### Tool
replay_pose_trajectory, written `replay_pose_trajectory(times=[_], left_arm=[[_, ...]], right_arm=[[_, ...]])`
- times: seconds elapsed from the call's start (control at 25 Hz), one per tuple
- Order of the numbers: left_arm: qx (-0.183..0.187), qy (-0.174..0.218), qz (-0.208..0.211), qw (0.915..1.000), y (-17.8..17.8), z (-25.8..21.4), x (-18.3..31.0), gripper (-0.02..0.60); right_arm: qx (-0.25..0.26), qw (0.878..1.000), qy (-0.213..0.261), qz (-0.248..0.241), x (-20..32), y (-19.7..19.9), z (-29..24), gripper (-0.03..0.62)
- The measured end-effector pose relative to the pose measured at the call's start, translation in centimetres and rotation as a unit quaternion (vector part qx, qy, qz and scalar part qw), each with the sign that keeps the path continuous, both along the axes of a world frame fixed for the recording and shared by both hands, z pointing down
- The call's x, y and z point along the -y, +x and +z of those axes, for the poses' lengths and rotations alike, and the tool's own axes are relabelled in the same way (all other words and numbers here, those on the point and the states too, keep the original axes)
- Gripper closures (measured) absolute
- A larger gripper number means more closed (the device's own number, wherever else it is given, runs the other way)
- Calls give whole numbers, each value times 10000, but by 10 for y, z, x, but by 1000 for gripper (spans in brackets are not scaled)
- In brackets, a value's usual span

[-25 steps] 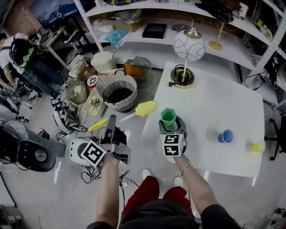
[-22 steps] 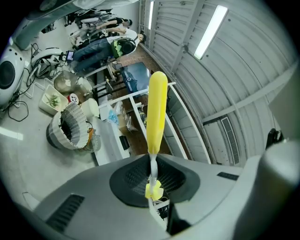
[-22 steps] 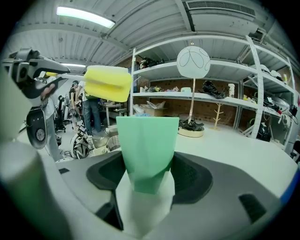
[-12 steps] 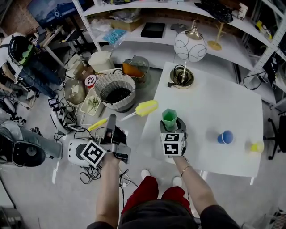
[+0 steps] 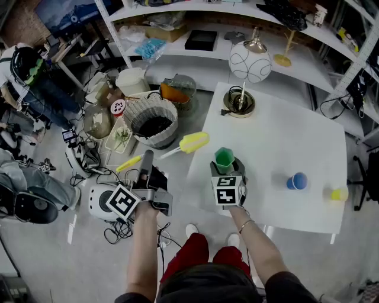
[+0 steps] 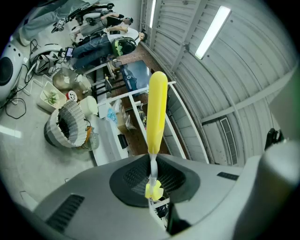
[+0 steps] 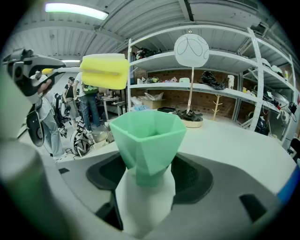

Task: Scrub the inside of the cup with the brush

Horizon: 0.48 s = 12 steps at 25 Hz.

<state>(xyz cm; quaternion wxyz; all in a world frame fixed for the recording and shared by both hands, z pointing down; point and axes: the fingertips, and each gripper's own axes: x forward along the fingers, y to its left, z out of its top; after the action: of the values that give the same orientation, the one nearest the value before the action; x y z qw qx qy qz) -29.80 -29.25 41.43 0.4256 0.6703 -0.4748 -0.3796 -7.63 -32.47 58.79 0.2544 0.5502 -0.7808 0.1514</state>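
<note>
Nearest me: both forearms reach forward and down, left forearm [image 5: 142, 248] out over the floor, right forearm [image 5: 256, 245] angled toward the table's near left edge, with a thin bracelet [image 5: 246, 224] at the wrist. Each hand is wrapped round a gripper body.

No print that I can read. The only markings are black-and-white square markers on the left cube [image 5: 121, 202] and right cube [image 5: 227, 190].

My left gripper [image 5: 147, 158] is clamped on the brush [image 5: 194, 142]. In the left gripper view the jaws of the left gripper [image 6: 153, 180] pinch the thin white stem just above its yellow end, and the long yellow head of the brush [image 6: 157, 112] sticks straight out beyond them. In the head view the brush lies slanted, with its handle end at near left and its head at far right.

My right gripper [image 5: 225, 170] is closed on the green cup [image 5: 224, 157]. The right gripper view shows the right gripper [image 7: 145, 185] with its jaws squeezing the narrow base, and the cup [image 7: 149, 138] upright with its mouth open.

The cup is in the air over the near left edge of the white table [image 5: 296, 133]. The brush head [image 7: 104, 70] sits just left of the cup and slightly farther off, apart from it and outside it.

Farther right on the table are a small blue cup [image 5: 297, 180] and a small yellow thing [image 5: 339, 193], well apart from my grippers. Left, on the floor, is a wicker basket [image 5: 153, 121] among clutter. At the table's far edge stands a lamp [image 5: 249, 61] with a white globe on a brass base. Shelves [image 5: 237, 12] run behind.
</note>
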Motion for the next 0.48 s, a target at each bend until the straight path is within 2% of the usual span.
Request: replay_pose_trajectory(times=[0.48], left_arm=[[-83,-17,-45,10000,2,-1,-7,540]], right_arm=[[103,9998,-168,-54,-9,3,3,284]])
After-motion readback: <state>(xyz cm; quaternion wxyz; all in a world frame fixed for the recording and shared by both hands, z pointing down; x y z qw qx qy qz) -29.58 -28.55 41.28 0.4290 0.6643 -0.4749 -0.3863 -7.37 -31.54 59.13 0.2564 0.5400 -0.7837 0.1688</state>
